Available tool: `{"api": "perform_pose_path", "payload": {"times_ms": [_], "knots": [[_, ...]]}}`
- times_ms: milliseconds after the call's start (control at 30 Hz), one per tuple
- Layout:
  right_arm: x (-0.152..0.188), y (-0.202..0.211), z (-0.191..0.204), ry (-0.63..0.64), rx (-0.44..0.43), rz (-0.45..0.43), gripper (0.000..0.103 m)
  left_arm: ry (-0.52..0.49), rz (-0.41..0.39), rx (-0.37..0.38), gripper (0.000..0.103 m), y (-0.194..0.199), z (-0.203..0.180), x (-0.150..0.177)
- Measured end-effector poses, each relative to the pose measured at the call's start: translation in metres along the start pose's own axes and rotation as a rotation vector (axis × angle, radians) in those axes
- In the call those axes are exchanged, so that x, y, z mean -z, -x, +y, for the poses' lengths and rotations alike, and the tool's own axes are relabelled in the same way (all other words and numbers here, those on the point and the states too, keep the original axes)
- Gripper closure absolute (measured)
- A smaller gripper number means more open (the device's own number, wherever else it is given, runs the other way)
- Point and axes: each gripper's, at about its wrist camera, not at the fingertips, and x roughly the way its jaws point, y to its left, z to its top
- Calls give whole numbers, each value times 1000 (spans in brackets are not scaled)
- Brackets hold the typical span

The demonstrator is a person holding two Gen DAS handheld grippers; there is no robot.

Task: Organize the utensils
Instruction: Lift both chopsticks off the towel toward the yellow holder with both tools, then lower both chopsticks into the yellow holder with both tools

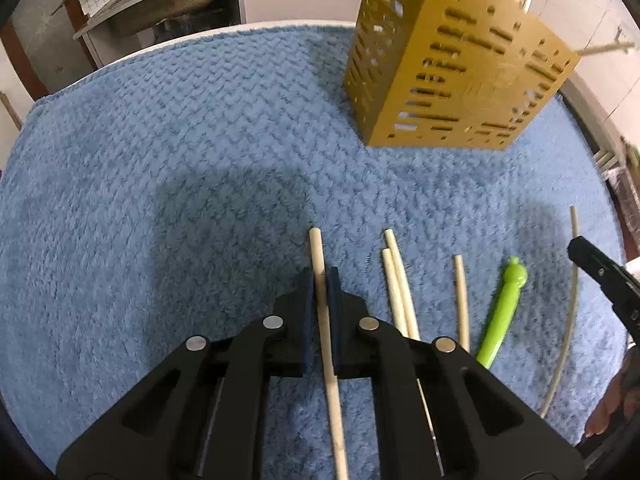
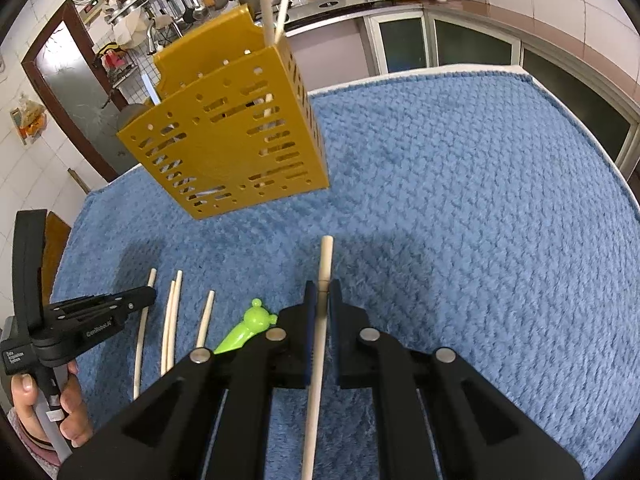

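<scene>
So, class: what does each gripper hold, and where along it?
Each is shut on a pale wooden chopstick near one end: left gripper on one, right gripper on another.

chopstick [image 1: 325, 320]: lower end cut off | holder [image 1: 452, 64]: top cut off

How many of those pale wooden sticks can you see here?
7. One stick in the left tool, another in the right tool, a pair and a single lying on the blue cloth, two standing in the yellow holder; more may hide inside it.
</scene>
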Motion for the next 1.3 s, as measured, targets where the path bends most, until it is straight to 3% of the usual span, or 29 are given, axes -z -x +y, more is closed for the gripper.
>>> {"api": "perform_pose_path", "payload": {"times_ms": [367, 467, 600, 800, 833, 867, 933, 1033, 1100, 1167, 1300], "knots": [[-19, 47, 18, 69, -16, -140, 96, -29, -306, 85, 99, 97, -14, 1], [-24, 41, 18, 77, -16, -105, 96, -35, -303, 75, 99, 99, -22, -4], [-24, 11, 8, 59, -23, 11, 96, -25, -269, 60, 99, 85, -21, -10], [-14, -30, -5, 32, 29, 115, 95, -10, -257, 50, 99, 74, -7, -5], [-13, -35, -6, 29, 36, 127, 91, -11, -256, 51, 99, 75, -7, -5], [-12, -35, -7, 27, 35, 125, 73, -14, -257, 53, 99, 75, -7, -5], [-13, -34, -8, 20, 41, 116, 58, -20, -259, 56, 99, 76, -9, -5], [-12, -34, -2, 46, 51, 121, 59, -29, -261, 57, 99, 77, -12, -5], [-11, -36, 3, 65, 61, 124, 66, -29, -260, 56, 99, 75, -13, -5], [-9, -38, 8, 89, 85, 134, 87, -29, -258, 56, 99, 73, -14, -5], [-9, -45, 15, 119, 132, 166, 95, -28, -255, 56, 99, 73, -12, -6]]}}
